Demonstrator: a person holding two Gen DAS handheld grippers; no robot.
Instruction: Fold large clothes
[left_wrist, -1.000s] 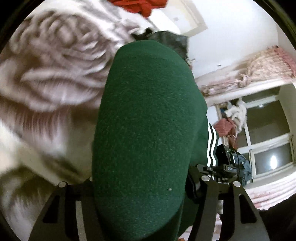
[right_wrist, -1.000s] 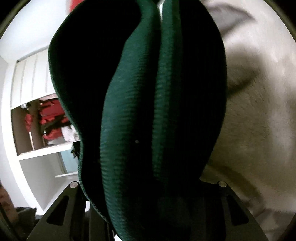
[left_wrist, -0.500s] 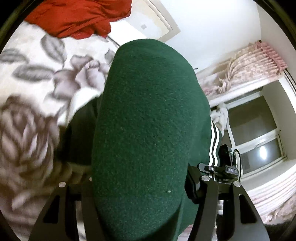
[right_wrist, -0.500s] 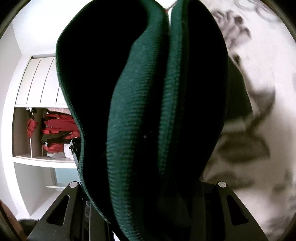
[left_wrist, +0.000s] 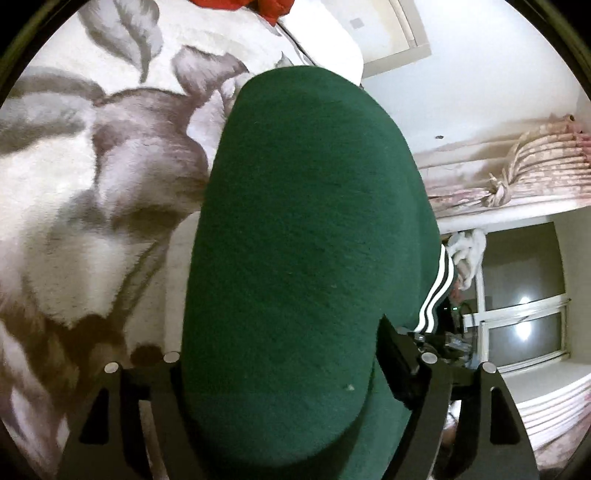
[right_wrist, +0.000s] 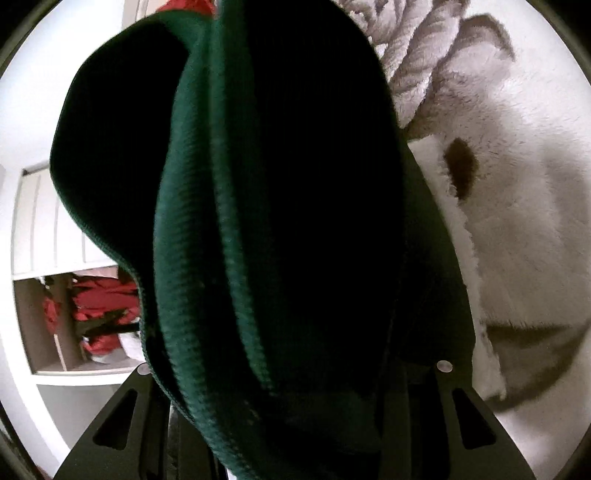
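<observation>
A dark green garment (left_wrist: 306, 258) with white stripes on one side (left_wrist: 436, 291) bulges between the fingers of my left gripper (left_wrist: 295, 424), which is shut on it; the fingertips are hidden by the cloth. In the right wrist view the same green garment (right_wrist: 266, 240), with a ribbed hem, hangs folded over my right gripper (right_wrist: 291, 424), which is shut on it. Both grippers hold it close above a white flower-patterned blanket (left_wrist: 74, 192).
The flowered blanket also fills the right of the right wrist view (right_wrist: 517, 221). A red garment (left_wrist: 251, 5) lies at the blanket's far edge. A window (left_wrist: 524, 317) and pink curtains (left_wrist: 535, 162) are at right. Wardrobe shelves with red clothes (right_wrist: 96, 314) are at left.
Both grippers have moved down toward the blanket with the green garment in them; the blanket now looks larger and nearer, and the red garment has slid to the top edge.
</observation>
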